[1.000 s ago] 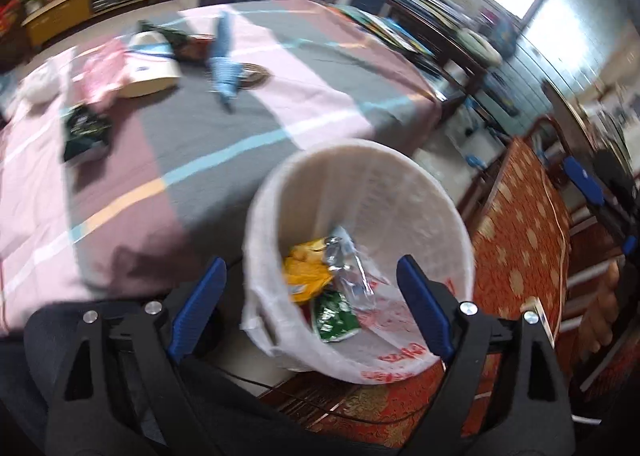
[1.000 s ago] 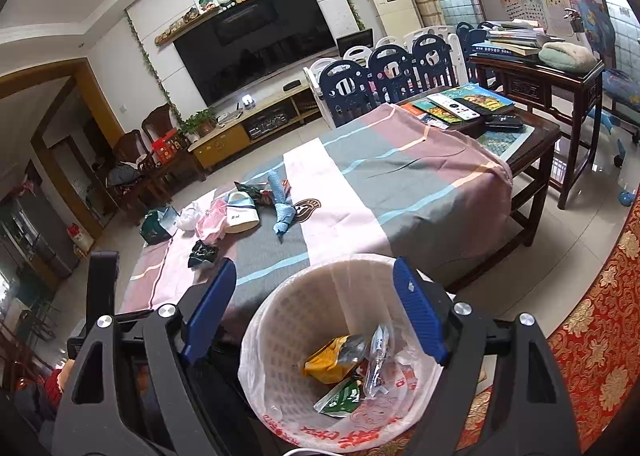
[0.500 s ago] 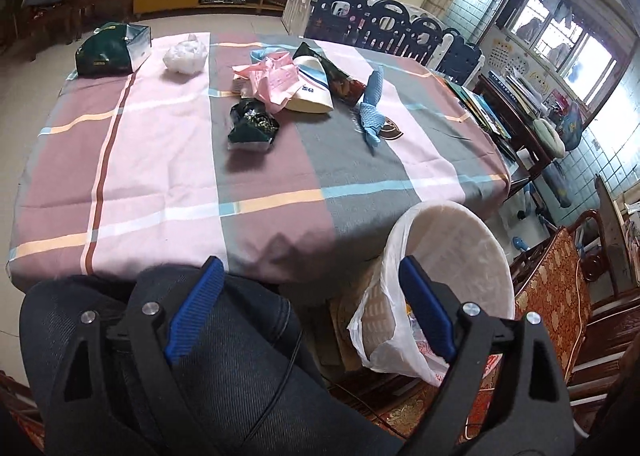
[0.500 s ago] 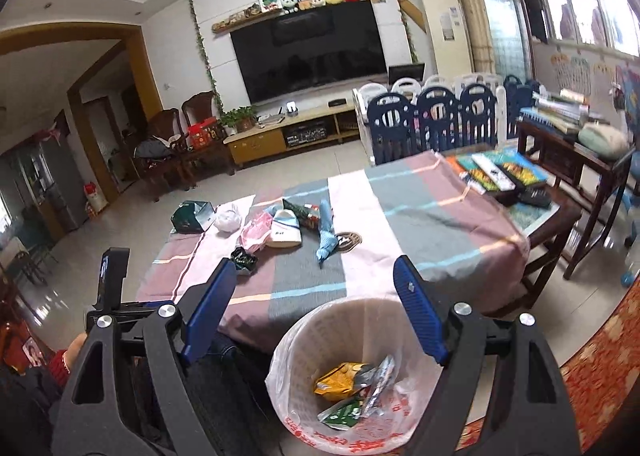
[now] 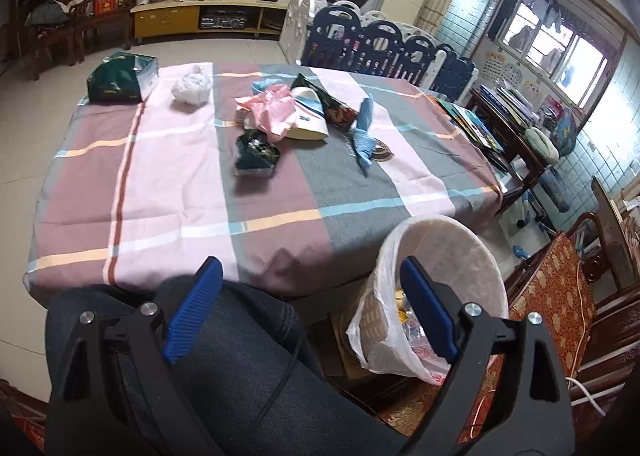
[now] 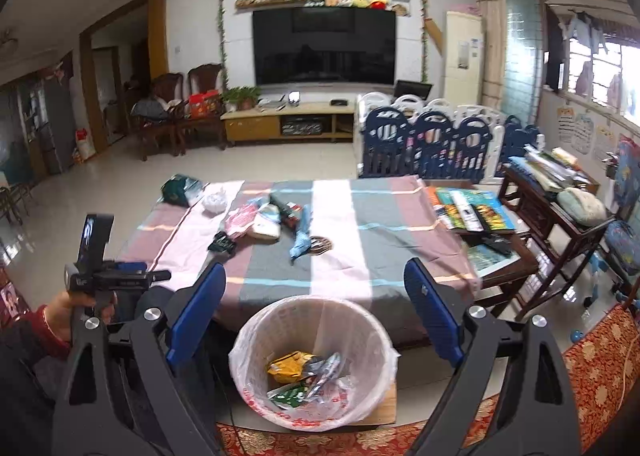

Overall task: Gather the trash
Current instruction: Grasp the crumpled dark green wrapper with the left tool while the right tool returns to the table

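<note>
A white bin (image 5: 440, 252) with a plastic liner stands on the floor by the near edge of the table (image 5: 168, 196). Yellow, green and clear wrappers (image 6: 304, 374) lie in the bin (image 6: 316, 308). On the striped cloth lie a dark green packet (image 5: 256, 152), a pink bag (image 5: 272, 112), white crumpled plastic (image 5: 191, 87), a blue wrapper (image 5: 362, 136) and a dark snack bag (image 5: 336, 110). My left gripper (image 5: 310, 272) is open and empty over a jeans-clad leg (image 5: 240, 356). My right gripper (image 6: 315, 272) hangs above the bin, jaws opening, nothing between them.
A green bag (image 5: 116, 78) sits at the table's far left corner. Books (image 6: 468, 212) cover its right end, beside a wooden side table (image 6: 560, 216). A red patterned rug (image 6: 600, 356) lies at right. A hand (image 6: 64, 312) holds the left tool. A play fence (image 6: 432, 140) stands behind.
The left gripper swung from above the bin toward the table, so the bin now sits at its lower right. The right gripper rose and rolled level, with its jaws a little wider.
</note>
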Tool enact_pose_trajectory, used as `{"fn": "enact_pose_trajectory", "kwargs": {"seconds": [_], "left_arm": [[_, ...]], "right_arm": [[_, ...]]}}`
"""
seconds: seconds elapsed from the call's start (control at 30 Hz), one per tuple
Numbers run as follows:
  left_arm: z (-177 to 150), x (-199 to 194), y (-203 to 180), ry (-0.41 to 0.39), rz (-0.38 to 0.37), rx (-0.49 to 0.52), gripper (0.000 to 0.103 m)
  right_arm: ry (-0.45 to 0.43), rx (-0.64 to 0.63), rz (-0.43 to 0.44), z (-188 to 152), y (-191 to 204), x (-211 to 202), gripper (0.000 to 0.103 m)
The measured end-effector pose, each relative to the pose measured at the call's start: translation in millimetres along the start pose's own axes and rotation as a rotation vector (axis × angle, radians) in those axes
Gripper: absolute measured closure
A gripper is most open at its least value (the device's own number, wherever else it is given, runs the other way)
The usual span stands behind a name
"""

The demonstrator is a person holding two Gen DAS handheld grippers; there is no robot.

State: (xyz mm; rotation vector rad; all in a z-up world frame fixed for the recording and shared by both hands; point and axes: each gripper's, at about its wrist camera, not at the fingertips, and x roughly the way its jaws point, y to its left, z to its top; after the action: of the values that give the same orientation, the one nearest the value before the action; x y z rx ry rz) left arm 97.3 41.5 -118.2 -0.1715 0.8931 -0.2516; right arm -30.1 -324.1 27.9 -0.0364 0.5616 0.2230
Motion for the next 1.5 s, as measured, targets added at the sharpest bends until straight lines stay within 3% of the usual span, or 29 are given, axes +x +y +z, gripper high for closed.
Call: {"fn": "enact_pose_trajectory", "kwargs": {"seconds": [0.17,0.33,0.43,0.6,0.77,0.83,0.93,1.03,1.07,1.13,1.23,1.27,1.37,1.5], "left_arm": [[5.9,-9.2,31.2,-0.033,0.054,-0.060,0.012],[14.0,-2.9,71.9,-0.037,0.136,-0.141,0.010],[24.6,13.4,92.0,-0.033,0.158,-0.185,0.010],[50.4,59.6,97.9,-0.009,0.151,-0.176,0.010],[88.4,130.5,72.4,0.060,0.051,-0.071,0.009],[99.4,159.1,62.2,0.081,0.075,-0.020,0.009],[107.6,198.8,52.7,0.125,0.182,0.051,0.009],[106.8,214.8,54.7,0.148,0.110,0.061,0.010],[104.2,214.7,58.1,0.152,0.086,0.055,0.012],[99.7,214.8,68.5,0.176,0.084,0.032,0.047],[96.0,196.2,93.0,0.138,0.017,-0.079,0.067],[94.4,184.5,101.8,0.114,0.007,-0.101,0.069],[83.9,152.9,120.6,0.067,0.104,-0.120,0.069],[54.2,119.8,158.7,0.042,0.167,-0.212,0.069]], "right_arm": [[0.119,-0.075,0.121,-27.5,54.6,92.5,0.014],[0.217,-0.057,0.248,-48.3,103.9,175.1,0.014],[0.234,-0.028,0.237,-46.8,120.4,215.0,0.014],[0.206,0.035,0.220,-30.7,120.2,242.7,0.014],[0.210,0.089,0.195,-24.7,105.4,265.0,0.014],[0.215,0.107,0.182,-24.3,99.9,272.1,0.014],[0.219,0.136,0.161,-23.9,89.3,284.3,0.014],[0.229,0.174,0.141,-22.8,78.5,301.2,0.014],[0.234,0.183,0.140,-22.0,75.6,307.8,0.014],[0.243,0.194,0.139,-19.9,73.6,321.9,0.014],[0.249,0.202,0.147,-15.8,79.1,342.5,0.014],[0.251,0.205,0.158,-13.4,83.3,350.7,0.014],[0.252,0.204,0.182,-7.4,99.4,375.0,0.014],[0.252,0.191,0.203,4.0,129.7,407.9,0.014]]}}
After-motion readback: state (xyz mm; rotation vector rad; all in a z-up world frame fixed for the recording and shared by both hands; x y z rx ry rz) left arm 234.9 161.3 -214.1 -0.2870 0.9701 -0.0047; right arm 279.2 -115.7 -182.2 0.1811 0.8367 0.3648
